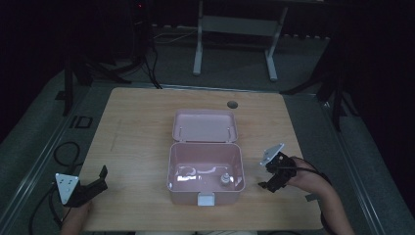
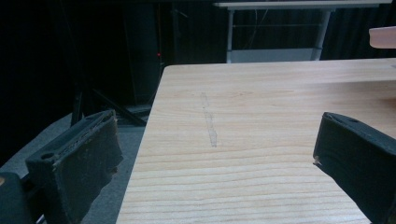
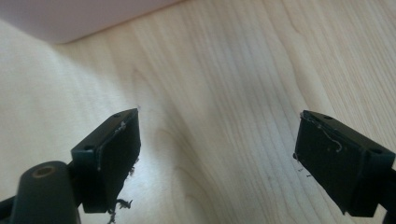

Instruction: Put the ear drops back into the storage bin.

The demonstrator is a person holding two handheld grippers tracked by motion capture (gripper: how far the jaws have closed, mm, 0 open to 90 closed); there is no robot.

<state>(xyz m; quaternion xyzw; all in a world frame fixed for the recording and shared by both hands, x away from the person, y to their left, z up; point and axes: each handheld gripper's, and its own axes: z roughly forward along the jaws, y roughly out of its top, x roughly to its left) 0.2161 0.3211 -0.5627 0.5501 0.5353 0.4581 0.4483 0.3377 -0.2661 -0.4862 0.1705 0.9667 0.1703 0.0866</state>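
A pink box stands open in the middle of the wooden table, its lid laid back flat behind it. A small pale object lies inside at the right. My left gripper rests at the table's front left corner, open, with nothing between its jaws. In the left gripper view the left gripper looks along bare wood. My right gripper hovers just right of the box, open and empty. The right gripper points down at the tabletop, with the box's wall at the top left.
A round cable hole sits near the table's far edge. Beyond the table stand a white frame and dark tripod legs. Cables trail on the floor at the left.
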